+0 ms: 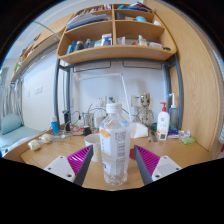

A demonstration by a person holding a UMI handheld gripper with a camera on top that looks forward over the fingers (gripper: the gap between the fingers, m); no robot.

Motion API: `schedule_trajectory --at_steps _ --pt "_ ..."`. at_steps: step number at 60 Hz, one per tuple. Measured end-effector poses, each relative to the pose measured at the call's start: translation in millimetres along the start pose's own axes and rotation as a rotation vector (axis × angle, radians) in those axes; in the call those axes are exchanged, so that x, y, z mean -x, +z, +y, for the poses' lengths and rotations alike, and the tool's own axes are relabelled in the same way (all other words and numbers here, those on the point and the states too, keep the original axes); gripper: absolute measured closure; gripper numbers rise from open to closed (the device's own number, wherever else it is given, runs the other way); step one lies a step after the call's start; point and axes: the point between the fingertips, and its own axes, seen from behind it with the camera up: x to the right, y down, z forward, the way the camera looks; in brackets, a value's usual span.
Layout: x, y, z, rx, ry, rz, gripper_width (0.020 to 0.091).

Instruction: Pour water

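Observation:
A clear plastic water bottle [115, 145] with a white cap and a printed label stands upright on the wooden table [60, 152]. It sits between the two fingers of my gripper [114, 150]. The left magenta pad [82, 160] and the right magenta pad [148, 158] flank its lower half, each with a small gap to the bottle. The gripper is open and the bottle rests on the table. A white cup [92, 136] stands just behind the bottle, to its left.
A white pump bottle [162, 120] stands at the back right among desk clutter. Small white items [35, 144] lie at the table's left. A wooden shelf [115, 50] loaded with containers hangs above the back wall.

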Motion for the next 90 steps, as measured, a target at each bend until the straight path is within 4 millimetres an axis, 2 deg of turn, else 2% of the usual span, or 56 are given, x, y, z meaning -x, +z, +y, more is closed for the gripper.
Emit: schedule_trajectory --at_steps 9,16,17,30,33,35,46,51,54,60,69,78,90 --pt "-3.2 20.4 -18.1 -0.048 -0.010 0.017 0.0353" --pt "-6.1 31.9 -14.9 -0.051 -0.047 0.046 0.0482" --pt "-6.0 33.4 -13.2 -0.050 -0.049 0.047 0.0523" --pt "-0.1 30.8 -19.9 -0.141 -0.077 0.046 0.0691" --pt "1.3 29.5 -21.5 -0.171 -0.092 0.040 0.0699" --pt "1.4 29.1 -22.6 -0.181 -0.100 0.039 0.0744" --pt "6.6 31.9 -23.0 -0.173 -0.139 0.043 0.0743" --pt "-0.7 34.2 -23.6 -0.142 -0.189 0.041 0.0742" --pt "-9.2 37.7 -22.7 -0.111 -0.266 0.059 0.0741" --pt "-45.7 46.3 -31.6 -0.070 -0.478 0.109 0.0741" --pt "-79.7 72.5 -42.4 -0.009 -0.935 0.181 0.0727" --pt "-72.0 100.7 -53.0 -0.014 -1.375 0.166 0.0727" --pt "-55.3 124.1 -65.7 -0.021 -1.827 0.154 0.0726"
